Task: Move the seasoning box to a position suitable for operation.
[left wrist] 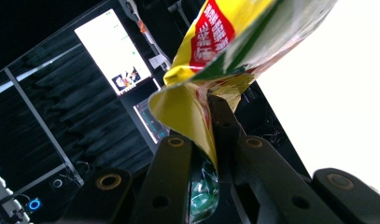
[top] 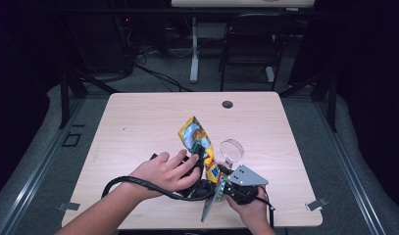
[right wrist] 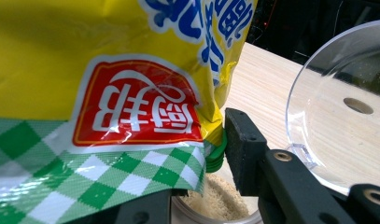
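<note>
Clearly the pouring step is in hand: the left claw (left wrist: 211,135) is pinched shut on a corner of the yellow seasoning bag (top: 197,139), held tilted above the counter (top: 138,122). The right claw (right wrist: 201,163) grips a small jar (right wrist: 215,205) of pale powder below the bag — next, I judge, the bag must tip further over the jar mouth. High view shows a clear lid (top: 232,151) lying on the counter beside the bag; right gripper view alone reveals the powder inside

Yellow packet (right wrist: 61,42) with red label, blue lettering and green-white check band; clear lid (right wrist: 339,116); pale wood table (top: 138,127)
</note>
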Motion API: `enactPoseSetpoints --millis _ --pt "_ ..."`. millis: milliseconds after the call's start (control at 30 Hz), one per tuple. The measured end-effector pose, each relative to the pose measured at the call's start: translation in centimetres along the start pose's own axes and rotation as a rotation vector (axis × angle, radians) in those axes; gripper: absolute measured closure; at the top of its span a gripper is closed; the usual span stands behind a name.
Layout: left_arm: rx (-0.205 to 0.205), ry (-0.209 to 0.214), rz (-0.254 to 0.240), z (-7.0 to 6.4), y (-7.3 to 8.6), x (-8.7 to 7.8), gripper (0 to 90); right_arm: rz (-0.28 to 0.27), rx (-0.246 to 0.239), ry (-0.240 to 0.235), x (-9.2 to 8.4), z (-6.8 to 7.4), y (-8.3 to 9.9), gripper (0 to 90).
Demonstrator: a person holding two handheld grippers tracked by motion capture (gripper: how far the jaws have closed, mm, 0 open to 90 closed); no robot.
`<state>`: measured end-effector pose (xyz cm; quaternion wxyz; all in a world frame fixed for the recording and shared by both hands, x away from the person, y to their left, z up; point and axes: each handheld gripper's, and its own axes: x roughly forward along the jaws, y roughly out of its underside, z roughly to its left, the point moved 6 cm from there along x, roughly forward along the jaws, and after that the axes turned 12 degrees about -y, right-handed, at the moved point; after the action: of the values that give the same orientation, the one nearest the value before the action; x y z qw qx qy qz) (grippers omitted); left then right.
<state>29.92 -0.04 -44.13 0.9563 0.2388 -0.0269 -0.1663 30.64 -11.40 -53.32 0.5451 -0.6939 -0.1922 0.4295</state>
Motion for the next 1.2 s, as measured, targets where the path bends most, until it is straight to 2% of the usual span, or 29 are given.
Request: enactPoseSetpoints --millis 167,200,367,433,533,567,633,667,700,800,900,1033,1100,1133,1200 --pt "0.003 0.012 0.009 -0.1 0.2 0.0 87.7 -0.001 0.001 0.002 0.1 0.0 -0.1 71.7" --pt "0.02 0.015 0.019 0.0 0.3 -0.1 87.7 -0.002 0.0 0.002 0.1 -0.1 -0.1 71.7" --pt "-0.007 0.008 0.012 -0.2 0.4 -0.1 87.7 -0.006 -0.009 0.0 0.3 0.0 -0.2 71.7" --pt "0.004 0.021 0.026 -0.2 0.6 -0.2 87.7 -0.005 -0.015 0.0 0.4 0.1 -0.3 71.7" --pt "-0.007 0.031 0.034 -0.4 0.9 -0.3 87.7 -0.006 -0.019 0.0 0.5 0.1 -0.3 71.7" --pt "-0.035 0.034 0.028 -0.6 0.9 -0.3 87.7 -0.003 -0.022 0.008 0.5 0.1 -0.3 71.7" --pt "0.016 0.045 0.059 -0.4 1.2 -0.5 87.8 0.001 -0.026 0.008 0.5 0.1 -0.3 71.7" --pt "-0.046 0.043 0.031 -0.9 1.0 -0.3 87.8 0.002 -0.027 0.01 0.6 0.1 -0.3 71.7" --pt "-0.033 0.041 0.034 -0.8 1.1 -0.4 87.8 0.006 -0.026 0.012 0.6 0.1 -0.3 71.7" --pt "-0.057 0.054 0.039 -1.0 1.2 -0.5 87.8 0.006 -0.03 0.017 0.6 0.1 -0.3 71.8" --pt "-0.051 0.06 0.052 -1.1 1.3 -0.6 87.8 0.005 -0.031 0.019 0.6 0.0 -0.3 71.8" --pt "-0.097 0.068 0.054 -1.6 1.4 -0.7 87.8 0.011 -0.037 0.025 0.6 0.0 -0.3 71.9" --pt "-0.093 0.07 0.057 -1.6 1.5 -0.7 87.8 0.016 -0.04 0.026 0.6 0.0 -0.3 71.8" --pt "-0.112 0.075 0.055 -1.8 1.5 -0.7 87.8 0.016 -0.04 0.026 0.6 0.1 -0.3 71.9" --pt "-0.114 0.072 0.056 -1.9 1.7 -0.8 87.8 0.014 -0.042 0.023 0.7 0.1 -0.3 71.9"
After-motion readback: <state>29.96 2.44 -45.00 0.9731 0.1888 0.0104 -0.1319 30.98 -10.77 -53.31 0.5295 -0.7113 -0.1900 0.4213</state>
